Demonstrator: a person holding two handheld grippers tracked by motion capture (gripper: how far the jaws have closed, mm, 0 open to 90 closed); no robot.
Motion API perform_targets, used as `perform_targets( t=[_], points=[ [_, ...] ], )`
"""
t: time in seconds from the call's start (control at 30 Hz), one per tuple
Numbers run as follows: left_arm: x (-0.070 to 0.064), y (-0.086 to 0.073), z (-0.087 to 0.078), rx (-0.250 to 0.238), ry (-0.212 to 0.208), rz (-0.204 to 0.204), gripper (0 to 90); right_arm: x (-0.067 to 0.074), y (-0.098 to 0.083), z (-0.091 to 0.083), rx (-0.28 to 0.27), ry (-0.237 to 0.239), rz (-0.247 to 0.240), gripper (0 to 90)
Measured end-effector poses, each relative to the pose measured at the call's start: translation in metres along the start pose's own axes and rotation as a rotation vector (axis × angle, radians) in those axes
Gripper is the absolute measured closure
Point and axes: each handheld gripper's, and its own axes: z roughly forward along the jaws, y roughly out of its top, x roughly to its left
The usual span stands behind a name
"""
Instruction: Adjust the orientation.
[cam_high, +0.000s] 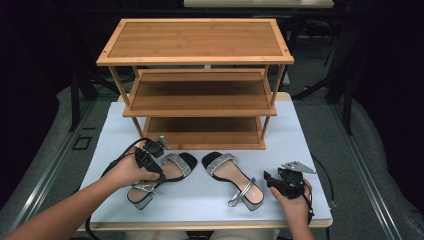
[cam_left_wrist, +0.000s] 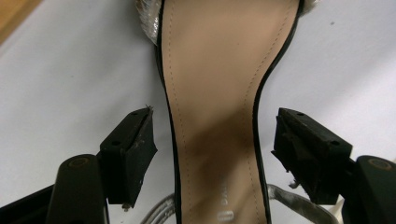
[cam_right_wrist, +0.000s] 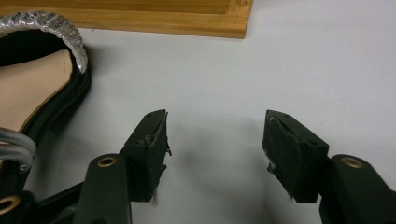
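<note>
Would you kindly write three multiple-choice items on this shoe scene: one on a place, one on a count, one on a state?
1. Where does the left sandal lie?
A. on the rack's top shelf
B. on the white table in front of the rack
C. on the floor

2. How many shelves has the wooden rack?
A. two
B. three
C. four

3. How stands the left gripper?
A. open, jaws astride the sandal's insole
C. shut on nothing
B. clamped on the rack

Key:
1 B: both sandals rest on the table before the rack.
2 B: three boards are stacked.
3 A: gaps show between each jaw and the sole.
</note>
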Motion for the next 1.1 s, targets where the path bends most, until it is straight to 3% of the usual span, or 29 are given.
perform_targets(
  t=[0.47, 0.63, 0.9, 1.07, 1.1],
  points=[
    [-0.001, 0.003, 0.018, 0.049, -0.01, 0.015, 29.9, 0.0, 0.0, 0.001, 0.003, 0.006, 0.001, 39.6],
    [-0.001, 0.003, 0.023, 0.071, 0.016, 0.02, 32.1, 0.0, 0.0, 0.001, 0.004, 0.01, -0.002, 39.6],
    [-0.001, 0.003, 0.025, 0.082, 0.017, 0.002, 35.7, 0.0, 0.0, 0.001, 0.005, 0.012, -0.002, 39.6],
    [-0.003, 0.003, 0.026, 0.078, 0.025, 0.02, 39.1, 0.0, 0.0, 0.001, 0.003, 0.012, 0.001, 39.6],
    [-0.002, 0.003, 0.026, 0.077, 0.017, 0.003, 39.4, 0.0, 0.0, 0.001, 0.004, 0.012, 0.0, 39.6]
  ],
)
